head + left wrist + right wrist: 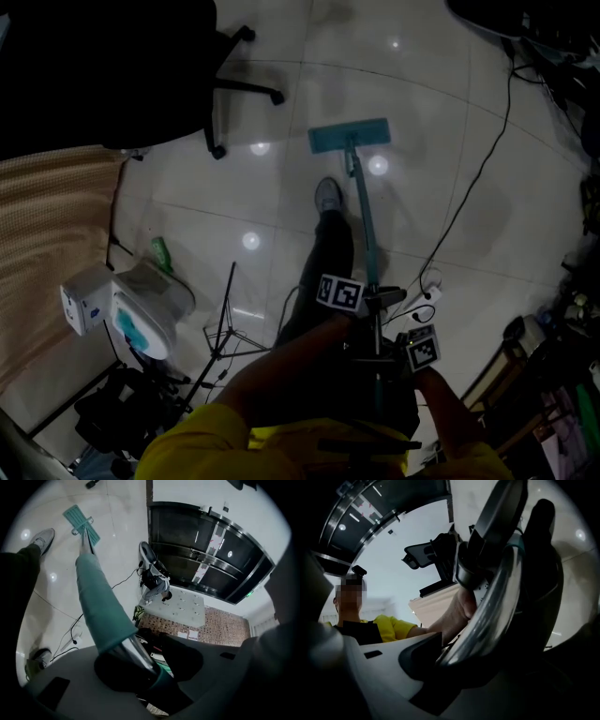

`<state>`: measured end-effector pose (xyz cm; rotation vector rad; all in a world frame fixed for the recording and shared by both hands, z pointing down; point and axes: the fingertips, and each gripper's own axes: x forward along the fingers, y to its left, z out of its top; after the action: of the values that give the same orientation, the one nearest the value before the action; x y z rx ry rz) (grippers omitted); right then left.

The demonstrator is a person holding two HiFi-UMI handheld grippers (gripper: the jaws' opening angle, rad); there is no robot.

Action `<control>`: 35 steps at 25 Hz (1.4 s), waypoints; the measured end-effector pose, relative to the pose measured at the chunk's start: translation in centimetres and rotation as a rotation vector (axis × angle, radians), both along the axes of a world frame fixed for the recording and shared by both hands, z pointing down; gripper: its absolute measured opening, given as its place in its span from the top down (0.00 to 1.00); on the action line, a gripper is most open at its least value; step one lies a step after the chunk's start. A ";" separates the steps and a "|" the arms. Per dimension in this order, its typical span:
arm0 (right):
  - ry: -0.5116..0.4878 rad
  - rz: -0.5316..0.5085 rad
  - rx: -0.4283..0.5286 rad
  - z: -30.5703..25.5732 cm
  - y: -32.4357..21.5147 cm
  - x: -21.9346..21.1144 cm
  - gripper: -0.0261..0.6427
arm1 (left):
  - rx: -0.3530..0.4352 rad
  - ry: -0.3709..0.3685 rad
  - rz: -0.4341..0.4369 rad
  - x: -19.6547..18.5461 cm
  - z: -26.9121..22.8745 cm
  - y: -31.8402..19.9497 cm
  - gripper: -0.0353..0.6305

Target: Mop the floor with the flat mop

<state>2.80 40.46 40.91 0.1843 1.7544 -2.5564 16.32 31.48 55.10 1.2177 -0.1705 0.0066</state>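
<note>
The flat mop's teal head (349, 137) lies flat on the glossy tiled floor ahead of me, and its handle (365, 214) runs back to my grippers. My left gripper (373, 302) is shut on the handle, higher up than my right gripper (382, 361), which is also shut on it. In the left gripper view the jaws (140, 660) clamp the handle just below its teal sleeve (101, 606), with the mop head (82, 524) far off. In the right gripper view the chrome tube (497, 597) passes through the shut jaws (454, 658).
My leg and shoe (328, 195) stand just left of the handle. A black office chair (225, 89) is at the back left, and a cable (478, 178) crosses the floor on the right. A white and teal appliance (141, 305), a folded stand (225, 328) and a beige curtain (47, 244) are on the left; clutter (553, 356) lines the right.
</note>
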 end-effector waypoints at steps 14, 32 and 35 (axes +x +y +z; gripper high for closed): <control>-0.016 -0.036 0.038 -9.8 -1.1 2.1 0.76 | 0.055 -0.023 -0.024 1.0 -10.4 -2.9 0.69; -0.019 -0.076 0.152 -26.2 16.1 5.8 0.75 | 0.146 0.020 -0.091 4.7 -27.8 12.4 0.69; -0.018 -0.050 0.134 -26.6 16.9 5.2 0.75 | 0.121 0.018 -0.078 4.2 -28.0 13.8 0.69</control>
<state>7.97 57.32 14.30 0.2578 1.9390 -2.4621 20.50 45.30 27.14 1.3309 -0.2056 -0.0838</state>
